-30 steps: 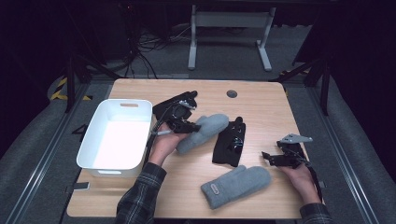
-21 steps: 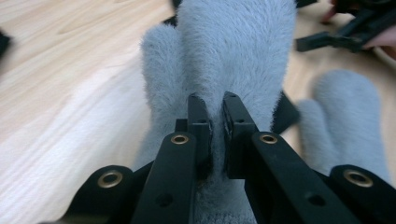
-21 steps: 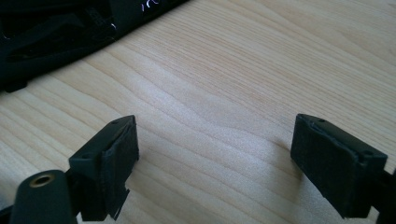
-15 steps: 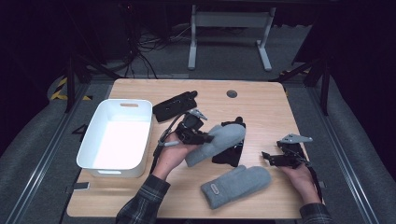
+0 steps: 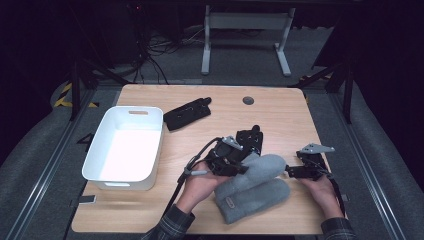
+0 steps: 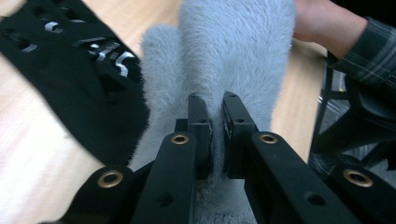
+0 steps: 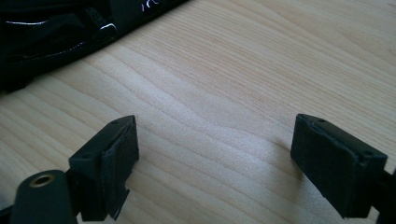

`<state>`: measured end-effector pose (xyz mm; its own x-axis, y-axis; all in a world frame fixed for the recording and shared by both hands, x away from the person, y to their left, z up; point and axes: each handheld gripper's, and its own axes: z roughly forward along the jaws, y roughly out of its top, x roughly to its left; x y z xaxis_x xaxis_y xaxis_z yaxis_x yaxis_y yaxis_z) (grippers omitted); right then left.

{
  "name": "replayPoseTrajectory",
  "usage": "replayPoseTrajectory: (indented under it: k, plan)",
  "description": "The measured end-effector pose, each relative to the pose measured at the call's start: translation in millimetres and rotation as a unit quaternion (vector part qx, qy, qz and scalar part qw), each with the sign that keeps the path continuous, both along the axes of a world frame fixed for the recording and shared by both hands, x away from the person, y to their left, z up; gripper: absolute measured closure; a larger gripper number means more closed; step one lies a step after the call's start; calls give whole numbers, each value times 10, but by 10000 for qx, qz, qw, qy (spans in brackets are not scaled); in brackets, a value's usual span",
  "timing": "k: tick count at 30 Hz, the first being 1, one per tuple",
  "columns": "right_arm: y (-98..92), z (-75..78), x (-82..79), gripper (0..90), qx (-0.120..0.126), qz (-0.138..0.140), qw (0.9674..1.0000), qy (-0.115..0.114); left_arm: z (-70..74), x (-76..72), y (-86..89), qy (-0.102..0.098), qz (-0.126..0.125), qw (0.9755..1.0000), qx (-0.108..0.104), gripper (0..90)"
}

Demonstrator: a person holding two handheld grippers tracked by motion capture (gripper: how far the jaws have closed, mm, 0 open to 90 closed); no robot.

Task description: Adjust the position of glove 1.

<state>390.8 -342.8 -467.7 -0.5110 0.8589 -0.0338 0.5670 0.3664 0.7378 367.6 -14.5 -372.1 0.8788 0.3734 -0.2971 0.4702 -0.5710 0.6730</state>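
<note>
Lower centre of the high view, the left gripper (image 5: 239, 167) has its fingers pinched on a grey mitten (image 5: 260, 167), lying over its twin (image 5: 255, 199); long axes run rightward toward the idle, wide-open right gripper (image 5: 292, 172).

The near middle of the table (image 5: 150, 210) is taken up by two grey mittens (image 5: 260, 182), one laid over the other, with a black glove (image 5: 252, 140) just behind them. The left side is blocked by a white bin (image 5: 125, 147), and a second black glove (image 5: 187, 113) lies beside its far corner. Bare wood is left along the far right edge and in the near left corner. Between the parted jaws of the right gripper (image 7: 215, 154) only bare wood is seen.
</note>
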Motion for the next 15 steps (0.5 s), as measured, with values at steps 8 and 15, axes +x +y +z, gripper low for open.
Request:
replayPoseTrajectory:
  k: [8, 15]
  plan:
    - [0, 0, 0, 161, 3, -1, 10000, 0, -95, -156, -171, 35, -74, 9999, 144, 847]
    - [1, 0, 0, 161, 4, -3, 10000, 1, -197, -249, -295, 27, -86, 9995, 289, 847]
